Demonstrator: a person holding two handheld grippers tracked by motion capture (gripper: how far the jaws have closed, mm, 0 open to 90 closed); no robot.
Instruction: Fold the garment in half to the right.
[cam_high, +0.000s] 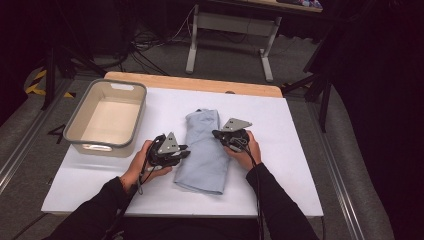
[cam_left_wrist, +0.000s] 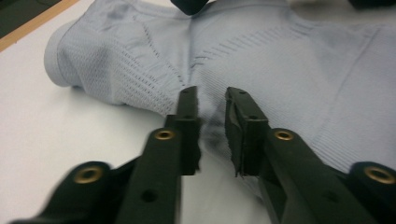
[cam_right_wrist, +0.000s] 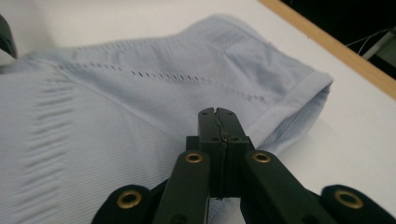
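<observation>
While the folded pale-blue shirt (cam_high: 205, 150) lies on the white desk (cam_high: 280, 165), the left tool (cam_left_wrist: 211, 100) hovers slightly parted over its edge; the right tool (cam_right_wrist: 218, 114) is closed, empty.

Bright lit table (cam_high: 280, 165) amid dark surroundings; soft, slightly blurred close-ups.

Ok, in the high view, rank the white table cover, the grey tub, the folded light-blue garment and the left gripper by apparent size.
1. White table cover, clearly largest.
2. Grey tub and folded light-blue garment: they cover similar areas, too close to rank, and the tub's raised walls make it unsure.
3. Left gripper, smallest.
</observation>
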